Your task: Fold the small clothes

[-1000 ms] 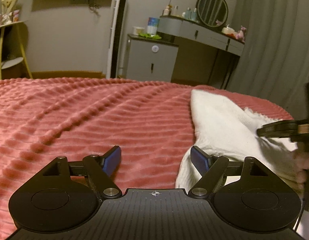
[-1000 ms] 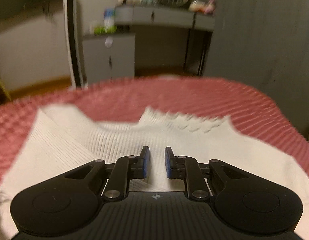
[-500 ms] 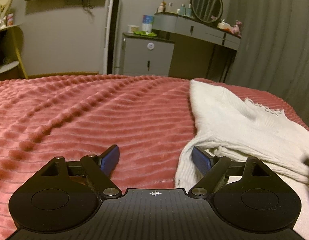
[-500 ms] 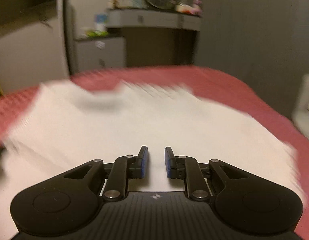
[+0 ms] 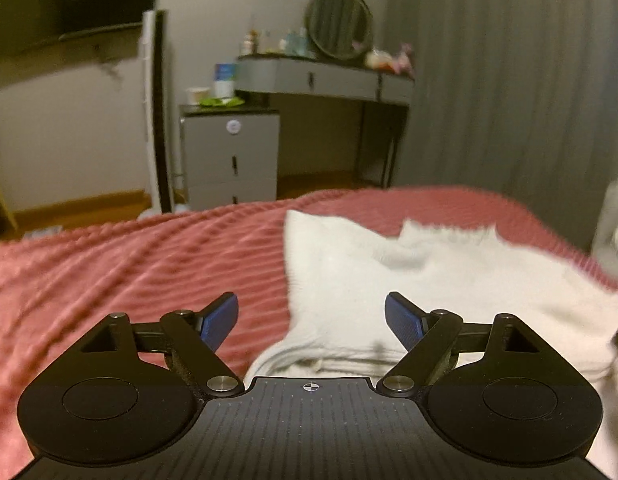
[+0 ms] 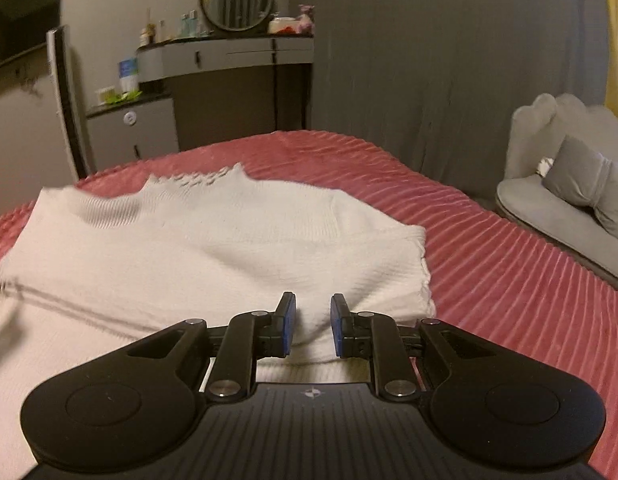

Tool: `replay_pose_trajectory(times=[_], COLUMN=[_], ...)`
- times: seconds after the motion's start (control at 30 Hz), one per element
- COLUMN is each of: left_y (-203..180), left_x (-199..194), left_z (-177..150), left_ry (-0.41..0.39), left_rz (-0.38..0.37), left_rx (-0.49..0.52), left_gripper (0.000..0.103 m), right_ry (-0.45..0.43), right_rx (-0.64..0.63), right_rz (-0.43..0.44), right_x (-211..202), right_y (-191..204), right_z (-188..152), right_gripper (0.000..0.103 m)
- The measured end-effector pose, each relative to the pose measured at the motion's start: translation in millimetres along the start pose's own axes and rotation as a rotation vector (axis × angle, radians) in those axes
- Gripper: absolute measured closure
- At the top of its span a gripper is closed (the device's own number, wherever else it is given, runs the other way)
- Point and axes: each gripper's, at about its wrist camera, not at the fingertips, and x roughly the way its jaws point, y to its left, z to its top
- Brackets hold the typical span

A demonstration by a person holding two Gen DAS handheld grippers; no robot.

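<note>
A white knit sweater (image 6: 213,240) lies spread on the pink ribbed bedspread (image 6: 509,280), its scalloped collar at the far end. It also shows in the left wrist view (image 5: 389,280), with a folded layer near its bottom left edge. My left gripper (image 5: 311,316) is wide open over that lower left edge and holds nothing. My right gripper (image 6: 312,320) has its jaws narrowly apart, just above the sweater's lower right part, with no cloth between them.
A grey dressing table with a round mirror (image 5: 337,24) and a grey drawer cabinet (image 5: 233,156) stand beyond the bed's far end. A grey sofa with a cushion (image 6: 573,184) is to the right. Grey curtains (image 5: 509,80) hang behind.
My left gripper has swung right, and the sweater's edge now lies between its open fingers. My right gripper has moved to the sweater's right part. Both jaw gaps are unchanged.
</note>
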Motion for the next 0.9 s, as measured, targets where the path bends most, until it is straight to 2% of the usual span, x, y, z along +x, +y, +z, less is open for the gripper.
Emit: replay_pose_trajectory(times=[0.07,0.13,0.23,0.3,0.4,0.53,0.6,0.73,0.8,0.87,0.9], left_y=[-7.9,-10.6,-9.9,-3.0,6.7,9.8,12.3,5.8,2.7,-0.6,-1.2], left_x=[16.7,36.2,66.1,78.6,76.5,72.2,79.5,105.1,115.8,123.8,124.5], left_z=[5.4,7.4,0.1,-7.5,-3.1,11.2,18.8,26.8,24.3,18.9,17.6], left_ry=[0.016,0.074,0.151,0.181,0.169,0.118,0.127,0.156,0.172,0.167,0.161], left_rz=[0.010,0.020,0.104,0.111,0.117,0.151,0.160,0.197,0.219,0.239,0.243], left_rx=[0.005,-0.029,0.003,0.005,-0.019,-0.040,-0.045,0.017,0.051,0.105,0.113], left_gripper=[0.019,0.019,0.020,0.014,0.015,0.019,0.019,0.018,0.015,0.012,0.008], right_ry=[-0.014,-0.008,0.086,0.017,0.013,-0.038,-0.036,0.020,0.059,-0.015,-0.013], right_rx=[-0.009,-0.044,-0.138,-0.219,-0.286,-0.211,-0.186,-0.272,-0.300,-0.314,-0.283], right_rz=[-0.011,0.007,-0.002,-0.003,-0.013,-0.017,0.006,0.027,0.010,0.001,0.008], right_x=[7.7,16.6,48.4,53.4,50.4,42.4,53.7,98.9,127.8,137.7,140.5], right_y=[5.1,12.7,22.6,25.1,30.4,35.9,45.7,75.5,79.3,74.2,70.1], right_z=[11.1,18.4,9.1,-3.1,-2.4,25.5,39.0,48.5,43.3,35.3,36.0], right_gripper=[0.086,0.085,0.083,0.082,0.082,0.082,0.081,0.081,0.071,0.062,0.059])
